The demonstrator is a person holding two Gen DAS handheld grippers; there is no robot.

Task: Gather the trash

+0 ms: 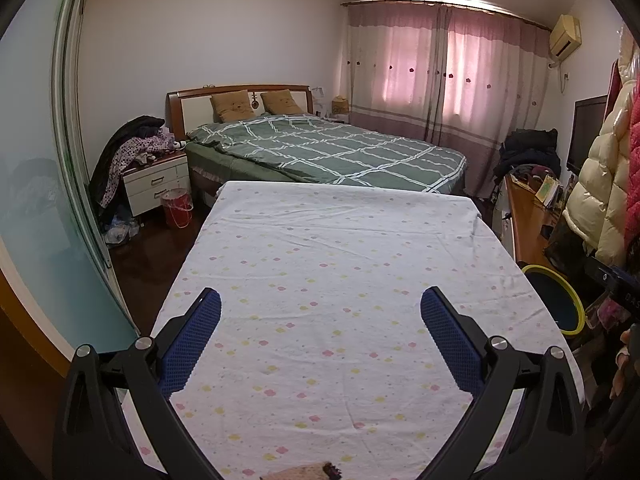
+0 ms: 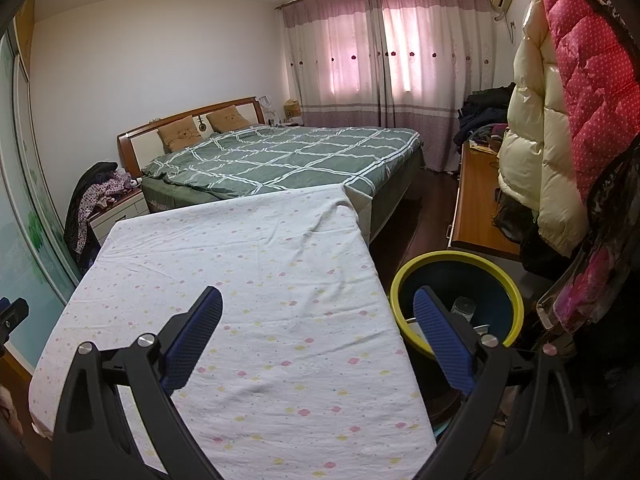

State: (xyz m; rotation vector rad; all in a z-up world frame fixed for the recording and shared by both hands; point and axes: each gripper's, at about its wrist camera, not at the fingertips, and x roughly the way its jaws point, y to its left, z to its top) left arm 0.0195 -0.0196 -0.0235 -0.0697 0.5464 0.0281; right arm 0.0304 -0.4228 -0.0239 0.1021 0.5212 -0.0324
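Note:
My left gripper (image 1: 320,300) is open and empty above a table covered with a white flowered cloth (image 1: 320,248). My right gripper (image 2: 318,300) is open and empty over the table's right edge (image 2: 376,280). A dark bin with a yellow-green rim (image 2: 516,300) stands on the floor right of the table; pale trash pieces (image 2: 464,306) lie inside it. The bin also shows in the left wrist view (image 1: 576,304). A small brownish scrap (image 1: 308,472) lies at the near edge of the cloth, below my left gripper.
A bed with a green checked quilt (image 1: 328,148) stands beyond the table. A wooden desk (image 2: 476,208) and hanging puffy coats (image 2: 532,152) fill the right side. A white nightstand (image 1: 156,184) and a red bucket (image 1: 178,208) stand at the left, by a sliding glass door (image 1: 44,184).

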